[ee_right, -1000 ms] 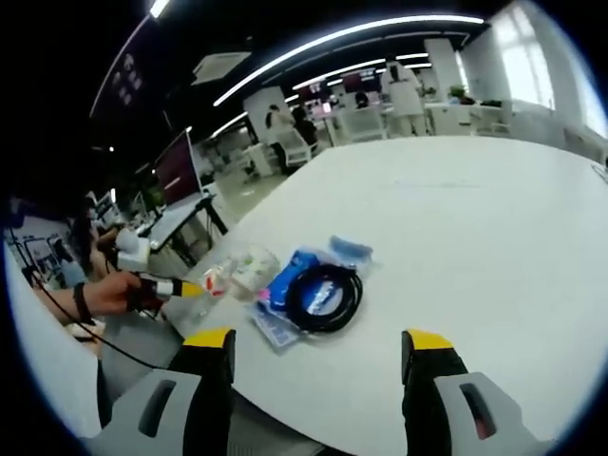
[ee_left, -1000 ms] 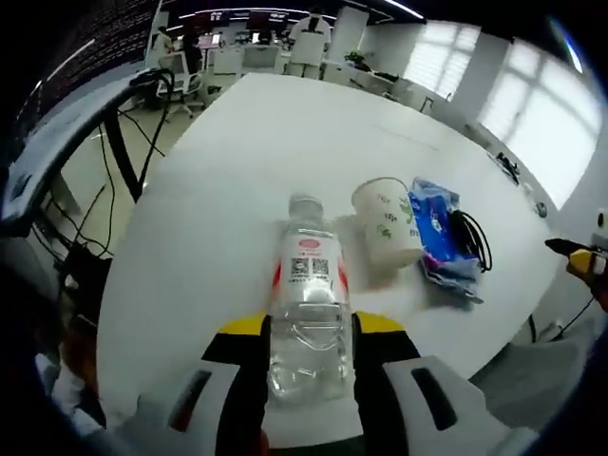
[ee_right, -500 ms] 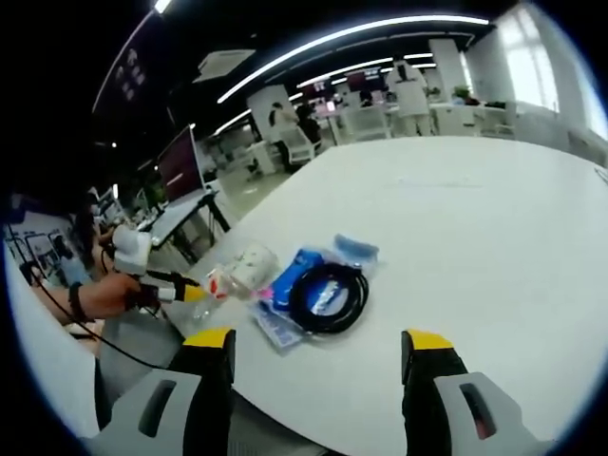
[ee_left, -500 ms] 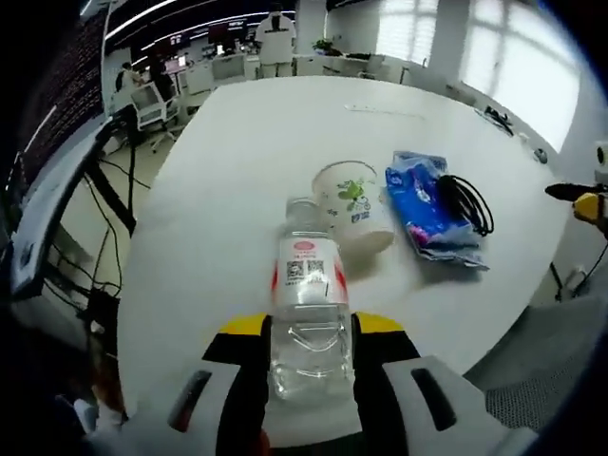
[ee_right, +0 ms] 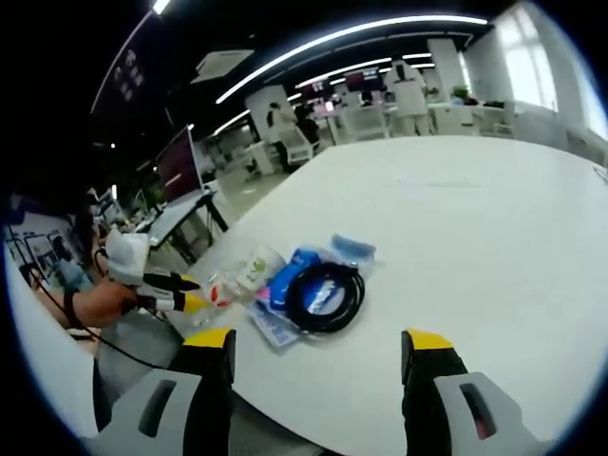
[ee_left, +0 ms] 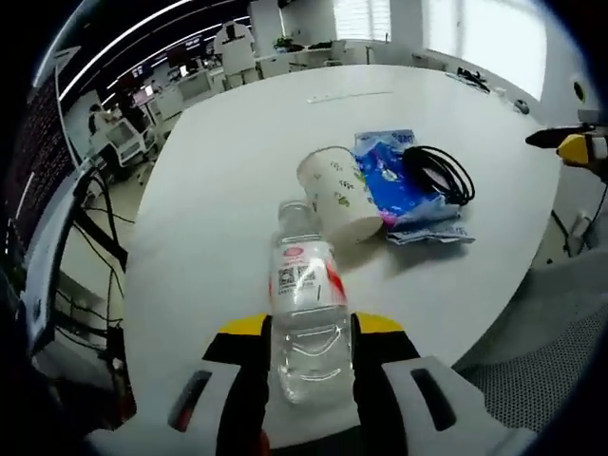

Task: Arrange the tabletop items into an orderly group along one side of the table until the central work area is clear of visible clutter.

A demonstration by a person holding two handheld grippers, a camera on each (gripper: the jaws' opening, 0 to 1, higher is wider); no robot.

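My left gripper point(ee_left: 309, 344) is shut on a clear plastic water bottle point(ee_left: 307, 309) with a red and white label, its cap pointing away from me. Just beyond the cap a white paper cup point(ee_left: 339, 195) with green print lies on its side on the white table point(ee_left: 237, 142). Beside it rests a blue packet point(ee_left: 404, 185) with a coiled black cable point(ee_left: 439, 174) on top. My right gripper point(ee_right: 318, 356) is open above the table's near edge, with the blue packet point(ee_right: 299, 275), cable point(ee_right: 323, 294) and cup point(ee_right: 252, 269) ahead. The left gripper point(ee_right: 180, 299) with the bottle point(ee_right: 220, 290) enters from the left.
The table point(ee_right: 475, 209) stretches wide and bare to the right. Office desks, chairs and monitors stand behind it, with people far back. Black cables hang by a desk point(ee_left: 57, 228) left of the table. The other gripper's yellow tip point(ee_left: 579, 147) shows at the right edge.
The left gripper has carried the bottle closer to the cup, and the view has swung so cup and packet sit higher and nearer. The right gripper has hardly moved.
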